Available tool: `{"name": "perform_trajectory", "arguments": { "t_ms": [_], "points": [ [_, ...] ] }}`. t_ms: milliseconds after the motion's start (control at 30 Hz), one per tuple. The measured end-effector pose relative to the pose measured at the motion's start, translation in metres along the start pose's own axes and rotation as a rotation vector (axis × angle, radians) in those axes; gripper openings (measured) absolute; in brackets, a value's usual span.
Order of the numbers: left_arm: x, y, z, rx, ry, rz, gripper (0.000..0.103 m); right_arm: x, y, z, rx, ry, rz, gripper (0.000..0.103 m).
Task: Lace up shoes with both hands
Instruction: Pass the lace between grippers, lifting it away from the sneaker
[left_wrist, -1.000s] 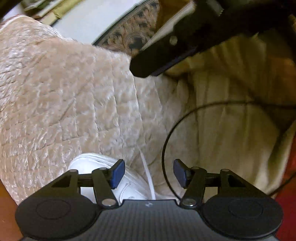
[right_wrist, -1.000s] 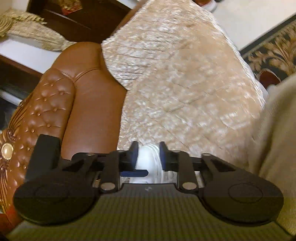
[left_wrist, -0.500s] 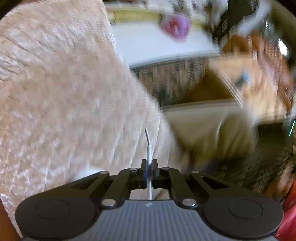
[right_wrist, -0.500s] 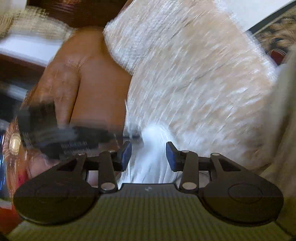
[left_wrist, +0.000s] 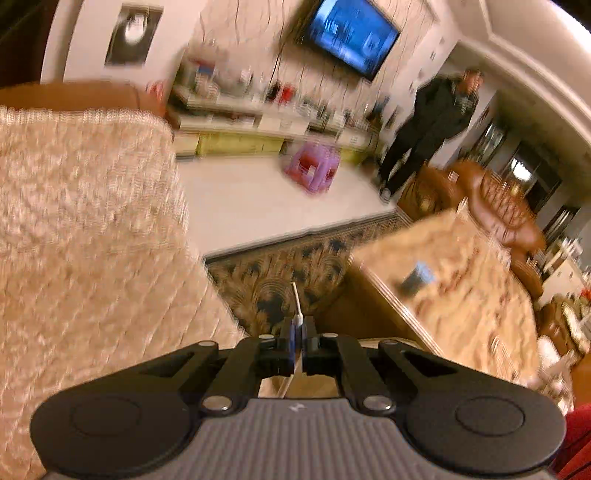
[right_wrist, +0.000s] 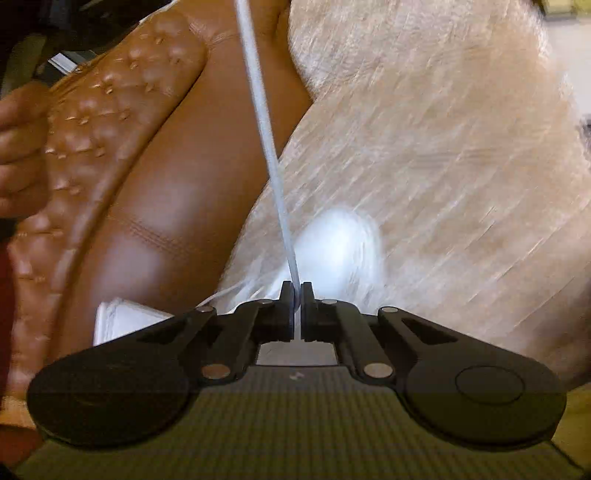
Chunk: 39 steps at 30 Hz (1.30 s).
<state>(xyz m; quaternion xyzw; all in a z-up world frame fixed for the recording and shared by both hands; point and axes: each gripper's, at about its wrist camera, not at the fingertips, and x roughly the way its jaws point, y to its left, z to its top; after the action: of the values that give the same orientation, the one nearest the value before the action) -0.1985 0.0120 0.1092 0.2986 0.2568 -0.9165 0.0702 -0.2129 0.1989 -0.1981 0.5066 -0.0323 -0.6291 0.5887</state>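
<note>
Since the earlier frames both pairs of jaws have closed on the lace: the left gripper (left_wrist: 295, 334), wide apart a second ago, clamped the lace half a second ago and now looks out across the room instead of down at the quilted cover, while the jaws of the right gripper (right_wrist: 296, 295) have just been closing, with the lace between them.

Left wrist view: the jaws are pressed together on the thin white shoelace (left_wrist: 297, 308), whose stiff tip stands up just beyond the pads and whose lower run shows in the gap behind them. The gripper points somewhat below level and is rolled, so the room appears tilted. Beyond it lie a dark patterned rug (left_wrist: 280, 273), the beige quilted fabric cover (left_wrist: 85, 229) on the left, and a marbled tan bench (left_wrist: 461, 288) on the right. Farther off are a pale floor (left_wrist: 258, 199), a wall-mounted television screen (left_wrist: 352, 33), and a standing person in dark clothes (left_wrist: 424, 125). The shoe is not visible in this view.

Right wrist view: the jaws are shut on the same kind of white lace (right_wrist: 266, 133), which runs taut from the pads up and to the left out of the top of the frame. Just beyond the jaws sits the white shoe (right_wrist: 332, 247), blurred, resting on the quilted cover beside a brown tufted leather sofa arm (right_wrist: 122, 155). Part of a hand (right_wrist: 18, 155) shows at the left edge. A small white rectangular object (right_wrist: 122, 319) lies left of the jaws; what it is cannot be told.
</note>
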Motion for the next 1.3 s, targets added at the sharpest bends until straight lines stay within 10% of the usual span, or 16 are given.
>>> {"name": "perform_trajectory", "arguments": {
  "t_ms": [233, 433, 667, 733, 833, 933, 1300],
  "points": [
    [-0.054, -0.039, 0.033, 0.072, -0.232, -0.053, 0.003, -0.145, -0.016, 0.071, 0.103, -0.659, -0.167, 0.005],
    [-0.074, -0.065, 0.043, 0.111, -0.312, -0.097, 0.003, -0.204, 0.016, 0.089, -0.053, -0.867, -0.245, 0.005],
    [-0.073, -0.059, 0.037, 0.075, -0.312, -0.066, 0.003, -0.196, 0.016, 0.091, -0.064, -0.83, -0.269, 0.006],
    [-0.072, -0.051, 0.03, 0.052, -0.305, -0.038, 0.003, -0.184, 0.005, 0.095, -0.042, -0.684, -0.258, 0.008],
    [-0.069, -0.035, 0.011, -0.002, -0.274, 0.02, 0.003, -0.152, -0.012, 0.092, -0.007, -0.461, -0.245, 0.048],
    [-0.057, -0.009, -0.014, -0.114, -0.23, 0.055, 0.003, -0.122, -0.021, 0.082, 0.01, -0.283, -0.216, 0.048],
    [-0.017, 0.059, -0.062, -0.378, -0.165, 0.056, 0.003, -0.079, 0.064, 0.043, -0.409, -0.35, -0.046, 0.048]
  ]
}}
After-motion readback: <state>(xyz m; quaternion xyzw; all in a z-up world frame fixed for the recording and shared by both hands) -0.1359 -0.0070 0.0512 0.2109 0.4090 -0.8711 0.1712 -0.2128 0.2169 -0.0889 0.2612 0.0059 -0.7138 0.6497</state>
